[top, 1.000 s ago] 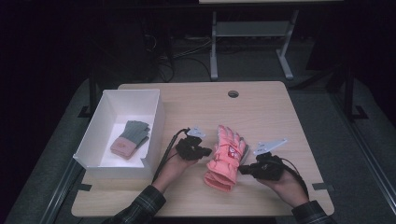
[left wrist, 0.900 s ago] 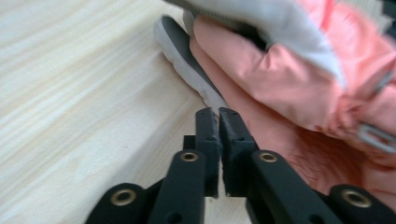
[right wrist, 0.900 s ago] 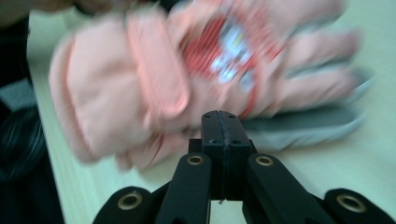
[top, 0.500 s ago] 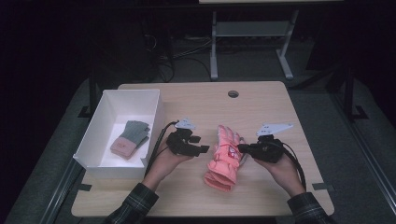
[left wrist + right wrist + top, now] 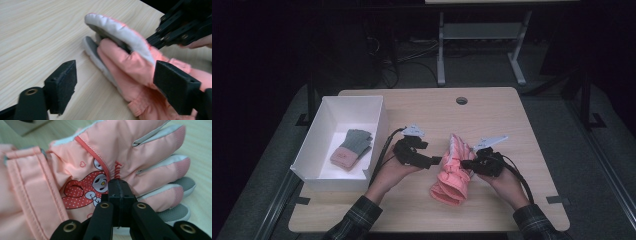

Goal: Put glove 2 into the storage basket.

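A pair of pink ski gloves (image 5: 451, 172) lies stacked mid-table, cuffs toward the person. The upper glove (image 5: 100, 157) has a cartoon print and white-edged fingers, and its finger end (image 5: 120, 37) is raised off the lower one. My right gripper (image 5: 465, 163) is at the gloves' right side, its jaws pressed together (image 5: 119, 188) on the upper glove's edge. In the left gripper view the right gripper (image 5: 172, 26) reaches in behind the raised fingers. My left gripper (image 5: 433, 161) is open at the gloves' left side, its jaws (image 5: 117, 86) spread either side of the fingers without touching.
A white box (image 5: 379, 125) stands at the table's left, holding a grey knit glove with a pink cuff (image 5: 352, 148). A cable hole (image 5: 461, 100) sits near the far edge. Bare wood (image 5: 522, 120) lies to the right and behind the gloves.
Both grippers moved away from the person toward the gloves' fingers. The right gripper closed in on the upper glove, and that glove's finger end rose and tipped up.
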The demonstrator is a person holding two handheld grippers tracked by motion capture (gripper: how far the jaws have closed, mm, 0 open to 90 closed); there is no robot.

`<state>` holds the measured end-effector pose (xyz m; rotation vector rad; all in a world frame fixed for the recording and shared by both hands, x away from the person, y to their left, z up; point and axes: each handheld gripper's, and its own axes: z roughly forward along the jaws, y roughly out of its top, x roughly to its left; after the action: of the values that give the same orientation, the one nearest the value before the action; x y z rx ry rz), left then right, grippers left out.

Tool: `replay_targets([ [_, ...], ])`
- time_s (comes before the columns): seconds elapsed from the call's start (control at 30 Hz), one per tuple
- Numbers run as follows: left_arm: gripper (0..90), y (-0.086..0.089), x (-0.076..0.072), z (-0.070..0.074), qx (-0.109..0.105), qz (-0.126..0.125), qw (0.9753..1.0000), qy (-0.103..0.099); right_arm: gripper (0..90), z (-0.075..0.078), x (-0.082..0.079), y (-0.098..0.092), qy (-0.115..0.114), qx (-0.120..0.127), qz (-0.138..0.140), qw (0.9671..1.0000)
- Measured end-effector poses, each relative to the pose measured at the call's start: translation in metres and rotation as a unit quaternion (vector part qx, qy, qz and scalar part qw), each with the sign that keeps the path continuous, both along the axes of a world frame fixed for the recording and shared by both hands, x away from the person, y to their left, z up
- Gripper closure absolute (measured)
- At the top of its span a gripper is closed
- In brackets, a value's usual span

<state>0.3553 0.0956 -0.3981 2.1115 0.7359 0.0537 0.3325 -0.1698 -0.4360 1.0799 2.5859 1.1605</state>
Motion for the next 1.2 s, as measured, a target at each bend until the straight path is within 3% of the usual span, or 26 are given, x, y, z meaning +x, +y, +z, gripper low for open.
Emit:
replay_targets([
  [0.1, 16.7, -0.011, 0.002, -0.006, 0.000, -0.008, 0.9999, 0.010, 90.0, -0.005, 0.001, 0.002, 0.007, -0.010, -0.001, 0.9999],
  [0.4, 15.1, -0.036, 0.013, -0.012, -0.002, -0.016, 0.9995, 0.027, 90.0, -0.011, -0.001, 0.005, 0.000, -0.020, -0.005, 0.9998],
  [0.47, 14.9, -0.041, 0.015, -0.018, 0.010, -0.022, 0.9991, 0.034, 90.0, -0.011, -0.002, 0.005, -0.001, -0.020, -0.005, 0.9998],
  [0.6, 14.6, -0.046, 0.018, -0.032, 0.013, -0.021, 0.9980, 0.058, 90.0, -0.011, -0.002, 0.005, -0.003, -0.022, -0.004, 0.9997],
  [0.7, 12.9, -0.047, 0.020, -0.042, 0.026, -0.030, 0.9961, 0.079, 90.0, -0.012, -0.002, 0.006, 0.000, -0.022, -0.004, 0.9997],
  [0.8, 12.9, -0.048, 0.023, -0.054, 0.006, -0.035, 0.9928, 0.115, 90.0, -0.013, -0.002, 0.006, 0.000, -0.026, -0.002, 0.9997],
  [0.9, 12.7, -0.048, 0.024, -0.062, -0.004, -0.042, 0.9895, 0.138, 90.0, -0.014, -0.003, 0.006, 0.000, -0.026, -0.002, 0.9997],
  [1.03, 12.7, -0.049, 0.025, -0.067, -0.006, -0.048, 0.9870, 0.153, 90.0, -0.015, -0.003, 0.006, -0.002, -0.028, -0.002, 0.9996],
  [1.2, 14.4, -0.050, 0.023, -0.067, -0.004, -0.053, 0.9870, 0.152, 90.0, -0.016, -0.003, 0.007, -0.005, -0.031, 0.003, 0.9995],
])
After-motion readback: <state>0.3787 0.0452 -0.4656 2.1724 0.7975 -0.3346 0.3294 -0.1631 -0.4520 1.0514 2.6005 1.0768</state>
